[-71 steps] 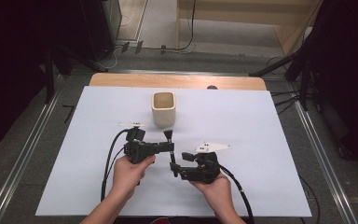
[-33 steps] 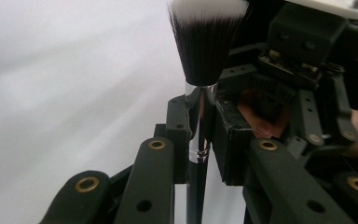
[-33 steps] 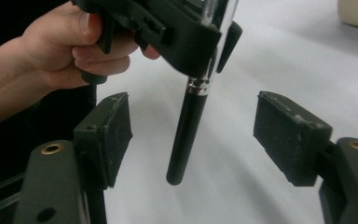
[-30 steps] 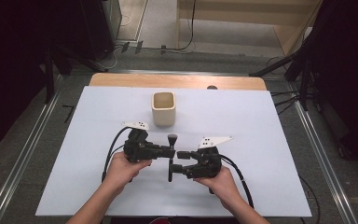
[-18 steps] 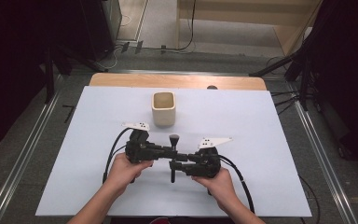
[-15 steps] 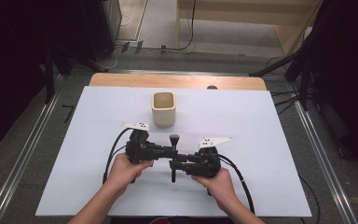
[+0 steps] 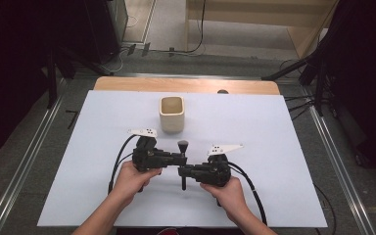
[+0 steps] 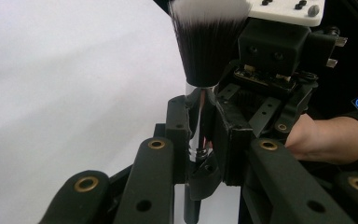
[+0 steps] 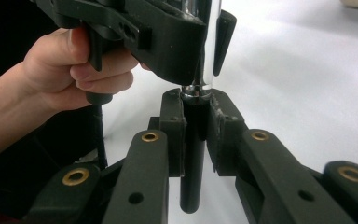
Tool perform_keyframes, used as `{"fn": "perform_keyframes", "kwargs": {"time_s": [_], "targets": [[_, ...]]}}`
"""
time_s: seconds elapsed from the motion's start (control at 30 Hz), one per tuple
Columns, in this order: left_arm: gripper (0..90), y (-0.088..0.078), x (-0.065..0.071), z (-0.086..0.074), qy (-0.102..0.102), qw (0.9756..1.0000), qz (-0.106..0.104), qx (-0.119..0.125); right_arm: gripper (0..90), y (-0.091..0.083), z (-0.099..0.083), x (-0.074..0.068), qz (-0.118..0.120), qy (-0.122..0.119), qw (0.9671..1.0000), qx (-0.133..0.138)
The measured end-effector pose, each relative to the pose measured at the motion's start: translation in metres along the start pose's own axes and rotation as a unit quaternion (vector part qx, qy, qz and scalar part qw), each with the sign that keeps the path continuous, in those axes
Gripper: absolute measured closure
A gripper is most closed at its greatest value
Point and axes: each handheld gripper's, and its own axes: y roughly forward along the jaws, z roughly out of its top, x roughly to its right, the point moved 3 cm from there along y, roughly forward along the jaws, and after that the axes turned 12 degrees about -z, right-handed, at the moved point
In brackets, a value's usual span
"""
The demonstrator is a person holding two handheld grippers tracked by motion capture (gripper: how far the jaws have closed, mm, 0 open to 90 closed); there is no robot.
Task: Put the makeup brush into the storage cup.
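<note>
I held a makeup brush (image 7: 182,161) between my two grippers, low in the middle of the high view, just below the centre of the white table sheet (image 7: 274,127). My left gripper (image 7: 178,158) was clamped on the shiny metal ferrule (image 8: 199,119); in the left gripper view its jaws pressed the chrome from both sides, with the dark, white-tipped bristles (image 8: 209,42) fanning out at the top centre of the frame. My right gripper (image 7: 182,171) gripped the black handle (image 9: 192,154) just below the ferrule (its jaws sat narrow around the stem, in the lower middle of the right gripper view). The two grippers met nose to nose, nearly touching, with the brush standing across them. My left hand (image 9: 74,70) showed at the upper left of the right gripper view, fingers wrapped on the gripper's trigger. A cream square cup (image 7: 172,114) stood upright above the grippers in the high view, near but apart from them.
</note>
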Motion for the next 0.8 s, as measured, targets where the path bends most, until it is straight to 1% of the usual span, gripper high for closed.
{"fn": "perform_keyframes", "kwargs": {"time_s": [0.07,0.13,0.17,0.2,0.23,0.27,0.3,0.33,0.4,0.47,0.53,0.57,0.6,0.67,0.73,0.8], "targets": [[78.1,0.000,0.000,0.000,-0.001,1.0000,0.002,0.000,79.7,0.000,0.000,0.000,-0.002,0.000,1.0000,0.000],[77.6,0.000,0.000,0.000,0.004,1.0000,0.003,-0.002,79.8,0.000,0.000,0.000,-0.003,0.000,1.0000,0.000],[77.2,-0.001,0.000,0.000,0.005,0.9999,0.008,-0.005,79.9,0.000,0.000,0.000,-0.003,0.000,1.0000,0.000],[75.2,-0.002,0.001,0.000,0.007,0.9999,0.012,-0.005,79.9,0.001,0.000,0.000,-0.003,-0.001,1.0000,-0.001],[72.3,-0.005,0.001,0.001,0.012,0.9998,0.015,0.003,79.9,0.001,0.000,0.000,-0.004,-0.002,1.0000,-0.001],[68.9,-0.006,0.001,0.002,0.012,0.9997,0.019,0.006,79.9,0.001,0.000,0.000,-0.006,-0.004,1.0000,-0.002],[67.8,-0.008,0.001,0.002,0.014,0.9996,0.024,0.008,79.9,0.001,0.000,0.000,-0.006,-0.003,1.0000,-0.002],[65.0,-0.010,0.002,0.002,0.013,0.9996,0.025,0.009,79.9,0.000,0.000,0.000,-0.008,-0.002,1.0000,-0.003],[56.9,-0.013,0.002,0.001,0.014,0.9994,0.030,-0.001,79.9,-0.001,0.001,0.002,-0.011,-0.002,0.9999,-0.001],[51.0,-0.016,0.004,0.000,0.025,0.9989,0.038,-0.010,79.9,-0.002,0.001,0.003,-0.014,0.000,0.9999,-0.002],[44.4,-0.018,0.005,-0.001,0.035,0.9979,0.051,-0.018,79.9,-0.002,0.002,0.004,-0.016,0.000,0.9999,0.000],[42.4,-0.020,0.006,-0.002,0.039,0.9974,0.058,-0.022,79.9,-0.002,0.002,0.004,-0.017,0.000,0.9999,0.001],[40.7,-0.021,0.005,-0.003,0.041,0.9971,0.060,-0.024,79.9,-0.003,0.002,0.004,-0.018,-0.001,0.9998,0.000],[37.5,-0.023,0.004,-0.003,0.039,0.9968,0.066,-0.024,79.9,-0.003,0.002,0.004,-0.018,-0.001,0.9998,-0.001],[36.1,-0.025,0.004,-0.004,0.039,0.9966,0.069,-0.024,79.9,-0.003,0.002,0.005,-0.020,0.000,0.9998,-0.001],[34.7,-0.026,0.004,-0.005,0.043,0.9959,0.075,-0.027,79.9,-0.004,0.003,0.005,-0.024,0.000,0.9997,-0.002]]}}
